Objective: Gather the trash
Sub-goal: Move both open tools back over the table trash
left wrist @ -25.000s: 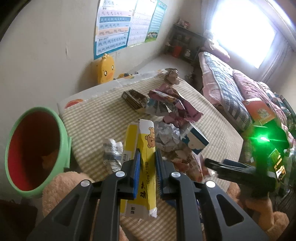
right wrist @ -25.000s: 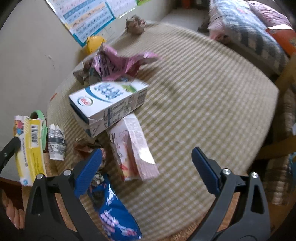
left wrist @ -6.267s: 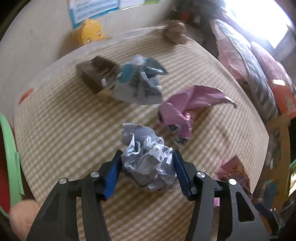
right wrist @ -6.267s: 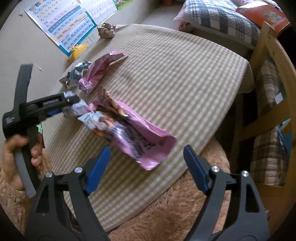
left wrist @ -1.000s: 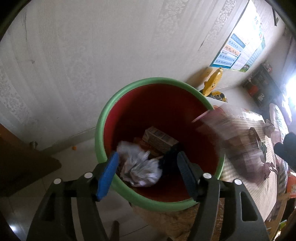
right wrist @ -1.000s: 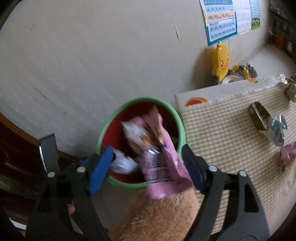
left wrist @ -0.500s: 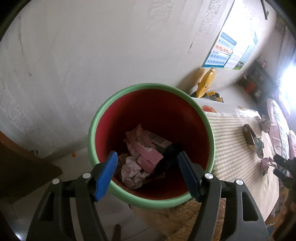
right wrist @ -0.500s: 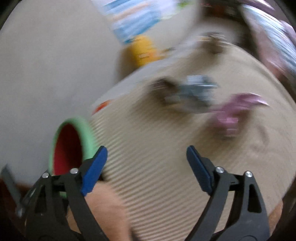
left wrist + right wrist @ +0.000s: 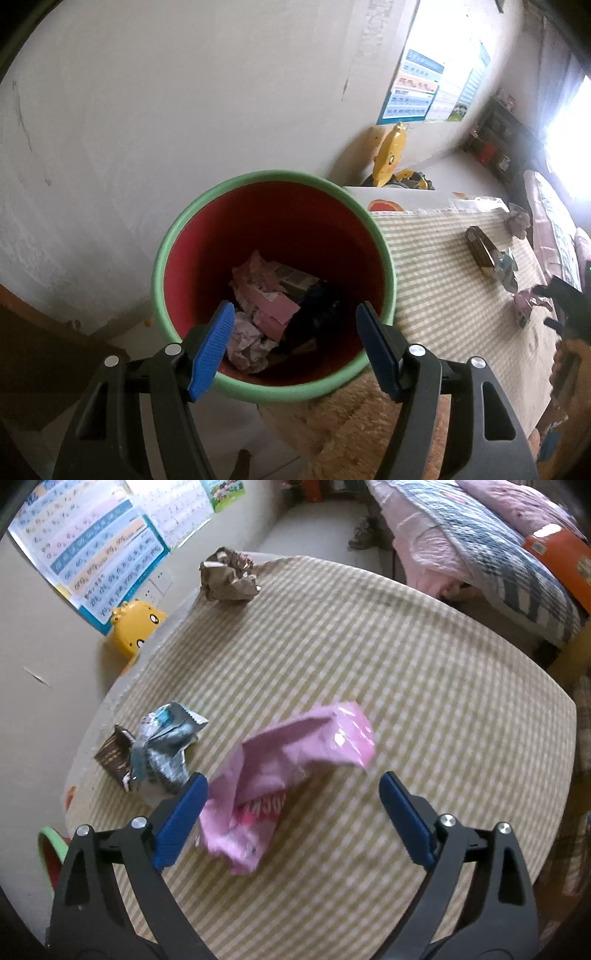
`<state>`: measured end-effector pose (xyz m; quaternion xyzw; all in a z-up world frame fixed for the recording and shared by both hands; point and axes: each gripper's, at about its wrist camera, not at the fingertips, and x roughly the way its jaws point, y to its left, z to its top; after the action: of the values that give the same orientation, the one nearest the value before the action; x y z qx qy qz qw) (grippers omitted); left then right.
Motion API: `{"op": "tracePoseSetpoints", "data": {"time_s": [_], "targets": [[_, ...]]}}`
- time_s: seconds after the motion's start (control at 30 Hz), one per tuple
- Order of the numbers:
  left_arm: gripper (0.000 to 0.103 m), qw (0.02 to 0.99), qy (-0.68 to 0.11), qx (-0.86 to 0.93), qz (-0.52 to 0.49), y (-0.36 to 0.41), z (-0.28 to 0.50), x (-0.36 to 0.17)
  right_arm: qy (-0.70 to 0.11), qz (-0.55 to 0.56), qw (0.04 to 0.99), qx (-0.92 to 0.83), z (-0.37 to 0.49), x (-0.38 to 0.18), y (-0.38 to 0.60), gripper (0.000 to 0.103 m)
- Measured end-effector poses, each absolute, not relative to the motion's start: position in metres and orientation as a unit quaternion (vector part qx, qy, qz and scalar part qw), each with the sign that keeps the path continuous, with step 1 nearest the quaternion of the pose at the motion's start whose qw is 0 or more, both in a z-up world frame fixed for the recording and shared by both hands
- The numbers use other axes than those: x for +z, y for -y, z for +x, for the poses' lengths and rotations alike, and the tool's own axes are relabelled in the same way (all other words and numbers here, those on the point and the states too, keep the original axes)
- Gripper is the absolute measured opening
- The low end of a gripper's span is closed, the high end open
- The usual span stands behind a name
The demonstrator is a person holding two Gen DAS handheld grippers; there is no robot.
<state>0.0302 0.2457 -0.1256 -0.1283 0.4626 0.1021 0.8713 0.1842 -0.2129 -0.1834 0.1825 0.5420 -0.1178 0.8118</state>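
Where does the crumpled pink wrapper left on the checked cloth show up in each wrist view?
Left wrist: the pink wrapper is small, far right, on the cloth beside the black right gripper.
Right wrist: the pink wrapper fills the lower centre, between the right gripper's open jaws, untouched.
Shared landmark: the silver wrapper on the brown packet; also the green-rimmed bin.

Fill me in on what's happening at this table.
A person with a gripper in each hand is clearing trash into a green bin. The left gripper hangs open and empty over it, above wrappers already inside. The right gripper, its fingers just opened wider, is over the checked table, with the pink wrapper between them but not gripped. A silver wrapper, a brown packet and a crumpled brown wad remain.
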Motion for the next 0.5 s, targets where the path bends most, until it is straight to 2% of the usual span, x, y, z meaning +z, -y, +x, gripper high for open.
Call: {"op": "tracePoseSetpoints", "data": {"time_s": [0.03, 0.07, 0.1, 0.13, 0.2, 0.27, 0.33, 0.5], "targets": [[0.065, 0.872, -0.463, 0.103, -0.125, -0.244, 0.030, -0.124, -0.548, 0.171, 0.811, -0.113, 0.188, -0.186, 0.210, 0.092], [0.065, 0.871, -0.464, 0.103, -0.120, -0.240, 0.029, -0.124, -0.553, 0.162, 0.810, -0.107, 0.191, -0.188, 0.208, 0.087], [0.065, 0.871, -0.467, 0.102, -0.115, -0.237, 0.029, -0.124, -0.557, 0.156, 0.810, -0.097, 0.192, -0.190, 0.206, 0.074], [0.065, 0.870, -0.469, 0.101, -0.111, -0.235, 0.030, -0.124, -0.558, 0.153, 0.811, -0.083, 0.193, -0.190, 0.206, 0.067], [0.064, 0.870, -0.472, 0.099, -0.100, -0.228, 0.031, -0.123, -0.557, 0.153, 0.814, -0.054, 0.190, -0.188, 0.201, 0.040], [0.064, 0.872, -0.471, 0.094, -0.091, -0.219, 0.034, -0.119, -0.560, 0.167, 0.811, -0.031, 0.183, -0.185, 0.203, 0.031], [0.064, 0.876, -0.467, 0.089, -0.086, -0.208, 0.038, -0.113, -0.552, 0.203, 0.809, -0.002, 0.164, -0.177, 0.211, 0.024], [0.064, 0.889, -0.452, 0.042, -0.059, -0.156, 0.064, -0.096, -0.550, 0.198, 0.811, 0.028, 0.099, -0.165, 0.217, 0.023]]}}
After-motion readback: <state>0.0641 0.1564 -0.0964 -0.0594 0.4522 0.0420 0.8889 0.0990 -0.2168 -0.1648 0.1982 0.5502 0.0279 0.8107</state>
